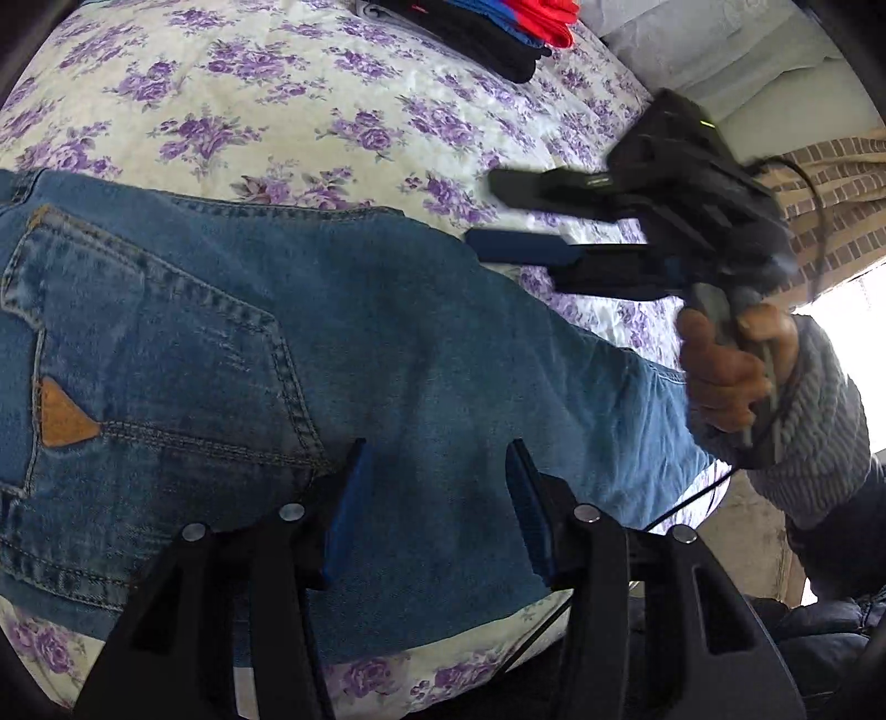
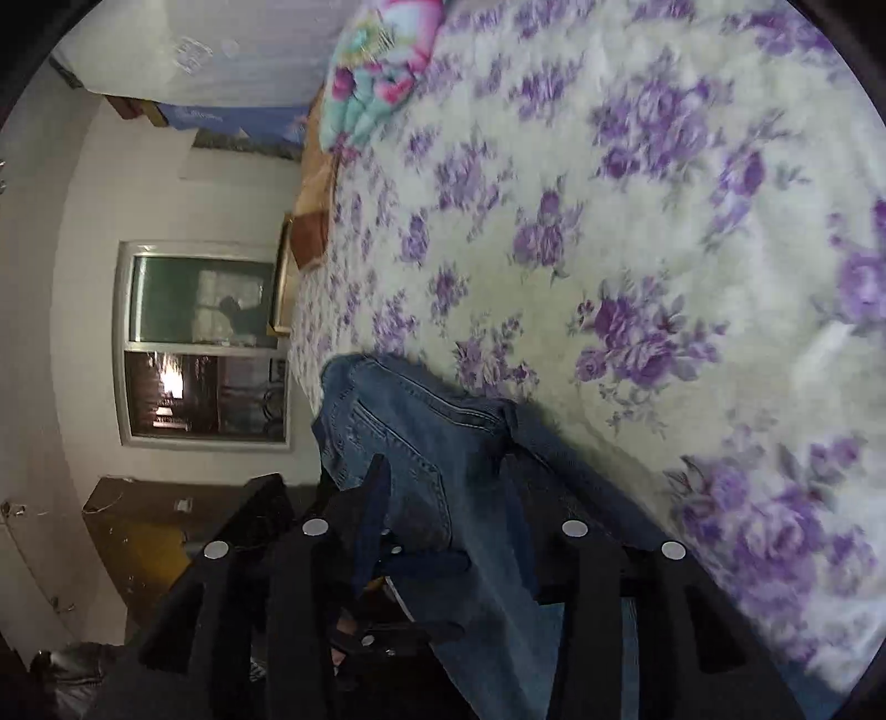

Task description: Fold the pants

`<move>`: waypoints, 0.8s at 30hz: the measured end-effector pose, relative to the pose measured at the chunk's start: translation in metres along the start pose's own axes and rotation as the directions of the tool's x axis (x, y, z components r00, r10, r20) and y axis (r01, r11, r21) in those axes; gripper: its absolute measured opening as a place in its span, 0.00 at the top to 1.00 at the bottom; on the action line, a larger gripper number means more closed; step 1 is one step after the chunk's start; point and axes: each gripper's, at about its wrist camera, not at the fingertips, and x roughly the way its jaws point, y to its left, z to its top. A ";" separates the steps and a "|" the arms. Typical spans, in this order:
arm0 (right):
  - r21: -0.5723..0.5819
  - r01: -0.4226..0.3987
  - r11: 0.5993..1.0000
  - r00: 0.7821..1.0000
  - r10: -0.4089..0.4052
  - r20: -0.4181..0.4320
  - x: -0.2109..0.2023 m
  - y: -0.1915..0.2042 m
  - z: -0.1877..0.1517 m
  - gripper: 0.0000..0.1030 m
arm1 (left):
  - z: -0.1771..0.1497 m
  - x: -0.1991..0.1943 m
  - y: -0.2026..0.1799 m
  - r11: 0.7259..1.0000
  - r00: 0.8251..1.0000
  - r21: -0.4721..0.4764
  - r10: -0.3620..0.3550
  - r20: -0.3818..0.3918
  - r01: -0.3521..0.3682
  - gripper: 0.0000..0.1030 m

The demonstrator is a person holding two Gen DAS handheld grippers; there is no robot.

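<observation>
The pants point(image 1: 343, 354), a pair of blue jeans, lie folded on a bed covered by a cream bedspread point(image 1: 266, 116) printed with purple flowers. In the left wrist view the seat faces up, with a back pocket point(image 1: 166, 343) and a tan leather patch point(image 1: 63, 412) toward the left of the picture, and the denim runs off to the right, toward the bed's edge. The left gripper point(image 1: 437, 493) hangs just over the middle of the denim, its blue-padded jaws apart with only flat cloth showing between them; whether the pads touch the fabric cannot be told. The right gripper point(image 1: 484, 213) is held in a hand point(image 1: 731, 376) at the right and reaches in level over the far edge of the pants; its two fingers are spread, with nothing between them. A grey ribbed sleeve point(image 1: 825, 410) covers that wrist.

In the right wrist view, which is blurred and rolled sideways, the jeans point(image 2: 421, 443) lie straight ahead of that gripper's parted fingers, at the bed's edge.

Beyond the pants the bedspread lies open across most of the bed. At the far side sits a pile of dark, blue and red clothes point(image 1: 498, 33), well apart from the jeans. A bright flowered pillow point(image 2: 382, 66) lies at the far end, and a window point(image 2: 205, 343) is set in the wall past the bed.
</observation>
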 end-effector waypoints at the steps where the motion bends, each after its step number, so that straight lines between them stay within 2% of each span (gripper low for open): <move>1: -0.003 0.011 1.000 0.999 -0.011 -0.039 0.008 -0.001 0.001 0.59 | -0.001 0.000 0.001 1.000 1.000 -0.002 0.001 0.007 -0.001 0.53; 3: -0.012 0.016 1.000 0.998 -0.017 -0.065 0.015 0.001 -0.002 0.60 | -0.003 0.000 0.001 1.000 1.000 -0.003 0.011 0.017 -0.011 0.53; 4: -0.031 0.024 0.999 0.997 -0.026 -0.067 0.015 0.004 -0.003 0.64 | -0.004 0.001 0.000 1.000 1.000 0.000 0.018 0.021 -0.018 0.53; 5: -0.062 0.044 0.997 0.997 -0.048 -0.058 0.015 0.009 -0.004 0.79 | -0.005 0.001 -0.001 1.000 0.999 0.002 0.024 0.024 -0.024 0.53; 6: -0.110 0.092 0.990 0.995 -0.096 -0.032 0.015 0.017 -0.001 0.88 | -0.005 0.001 -0.001 1.000 0.999 0.002 0.026 0.025 -0.026 0.53; 7: -0.163 0.126 0.979 0.992 -0.128 -0.004 0.013 0.027 0.000 0.90 | -0.005 0.000 0.000 1.000 0.999 -0.001 0.026 0.027 -0.026 0.53; 8: -0.205 0.150 0.967 0.989 -0.148 0.023 0.011 0.034 0.003 0.95 | -0.005 0.000 0.000 1.000 0.999 -0.005 0.025 0.028 -0.025 0.53; 11: -0.228 0.263 0.938 0.965 -0.257 0.053 0.018 0.031 0.014 0.95 | -0.002 0.003 0.004 0.999 1.000 -0.033 0.019 0.022 -0.018 0.53; 14: -0.171 0.227 0.959 0.973 -0.218 0.073 0.017 0.023 0.016 0.92 | 0.000 0.005 0.009 0.998 1.000 -0.070 0.007 0.026 -0.005 0.52; 15: -0.178 0.250 0.952 0.966 -0.231 0.118 0.008 0.023 0.011 0.92 | 0.000 0.004 0.009 0.997 1.000 -0.075 0.013 0.027 -0.011 0.52; 16: -0.182 0.295 0.938 0.947 -0.263 0.183 -0.003 0.027 0.006 0.92 | -0.001 0.003 0.007 0.997 0.999 -0.076 0.024 0.028 -0.022 0.52; 18: -0.204 0.272 0.941 0.942 -0.216 0.258 -0.025 0.040 -0.004 0.92 | -0.002 -0.003 0.000 0.994 0.996 -0.086 0.069 0.047 -0.065 0.52; 19: -0.233 0.255 0.938 0.945 -0.191 0.266 -0.030 0.049 -0.013 0.91 | -0.003 -0.010 -0.005 0.991 0.992 -0.092 0.099 0.072 -0.093 0.52; 21: -0.306 0.245 0.920 0.957 -0.179 0.230 -0.024 0.065 -0.030 0.91 | -0.007 -0.016 -0.010 0.989 0.989 -0.106 0.115 0.098 -0.104 0.50; 22: -0.329 0.263 0.907 0.957 -0.203 0.205 -0.016 0.067 -0.037 0.91 | -0.010 -0.016 -0.010 0.987 0.988 -0.116 0.123 0.095 -0.111 0.48; 24: -0.331 0.305 0.893 0.949 -0.258 0.179 0.005 0.061 -0.038 0.91 | -0.015 -0.008 -0.013 0.979 0.981 -0.113 0.179 0.074 -0.170 0.47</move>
